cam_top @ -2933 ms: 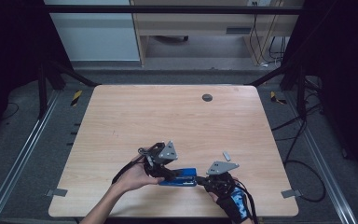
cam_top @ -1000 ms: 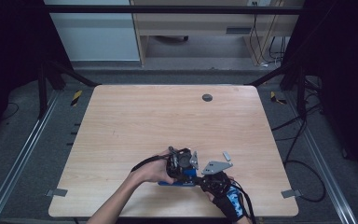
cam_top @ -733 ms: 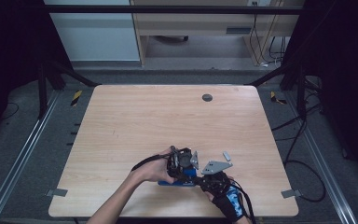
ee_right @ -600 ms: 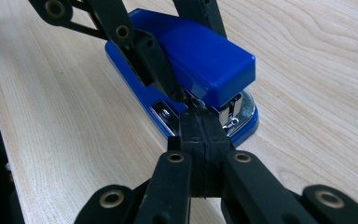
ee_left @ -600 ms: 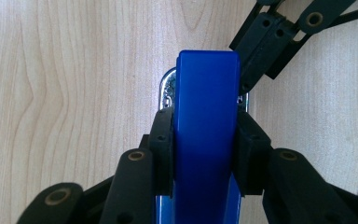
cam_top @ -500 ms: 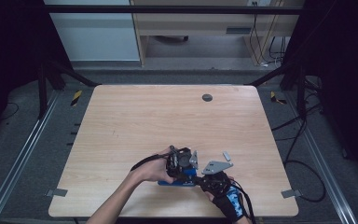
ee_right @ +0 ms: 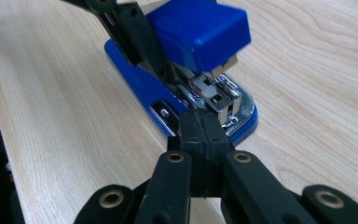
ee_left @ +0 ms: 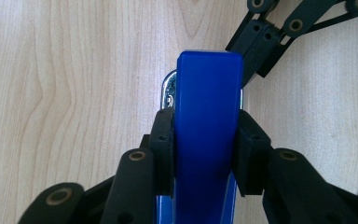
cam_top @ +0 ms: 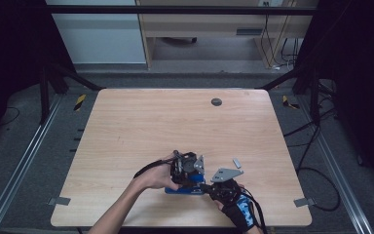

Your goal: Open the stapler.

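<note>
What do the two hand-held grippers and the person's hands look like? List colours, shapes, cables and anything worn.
Both the left gripper and the right gripper are black, with linked bars joined by brass-ringed pivots and blocky, flat-faced black pads. In the high view each carries a grey three-cornered plate on top, and a black cable trails from each. The right hand wears a black glove with a blue patterned patch; the left hand has no glove or sleeve.
</note>
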Tool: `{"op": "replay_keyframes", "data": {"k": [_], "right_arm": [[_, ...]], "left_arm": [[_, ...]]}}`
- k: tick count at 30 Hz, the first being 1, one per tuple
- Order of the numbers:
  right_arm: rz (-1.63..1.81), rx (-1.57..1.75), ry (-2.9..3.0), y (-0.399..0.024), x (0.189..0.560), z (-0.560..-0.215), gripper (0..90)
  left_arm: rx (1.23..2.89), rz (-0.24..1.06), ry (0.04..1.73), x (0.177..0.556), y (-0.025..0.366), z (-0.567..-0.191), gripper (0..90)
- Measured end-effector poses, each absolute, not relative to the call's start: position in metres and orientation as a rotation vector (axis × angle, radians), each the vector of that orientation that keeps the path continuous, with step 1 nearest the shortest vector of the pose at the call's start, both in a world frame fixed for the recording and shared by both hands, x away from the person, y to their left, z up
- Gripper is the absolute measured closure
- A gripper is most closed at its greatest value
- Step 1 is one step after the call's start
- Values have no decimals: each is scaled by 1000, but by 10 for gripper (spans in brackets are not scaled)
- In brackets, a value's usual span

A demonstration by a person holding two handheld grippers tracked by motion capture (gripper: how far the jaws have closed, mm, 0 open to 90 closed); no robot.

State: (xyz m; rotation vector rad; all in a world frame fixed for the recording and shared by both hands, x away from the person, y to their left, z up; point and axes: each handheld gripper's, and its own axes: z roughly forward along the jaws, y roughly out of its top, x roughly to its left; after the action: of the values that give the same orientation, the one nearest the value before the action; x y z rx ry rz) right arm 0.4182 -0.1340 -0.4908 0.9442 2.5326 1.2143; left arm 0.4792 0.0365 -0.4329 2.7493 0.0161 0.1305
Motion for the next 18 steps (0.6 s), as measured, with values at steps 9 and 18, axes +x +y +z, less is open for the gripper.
{"op": "replay_keyframes", "data": {"k": [9, 18], "right_arm": [[1213, 948, 2537, -134, 418, -491, 900], [1214, 943, 2537, -134, 419, -491, 900]], "left_arm": [[2710, 138, 27, 478, 45, -428, 650], [2648, 145, 59, 475, 57, -423, 649]]}}
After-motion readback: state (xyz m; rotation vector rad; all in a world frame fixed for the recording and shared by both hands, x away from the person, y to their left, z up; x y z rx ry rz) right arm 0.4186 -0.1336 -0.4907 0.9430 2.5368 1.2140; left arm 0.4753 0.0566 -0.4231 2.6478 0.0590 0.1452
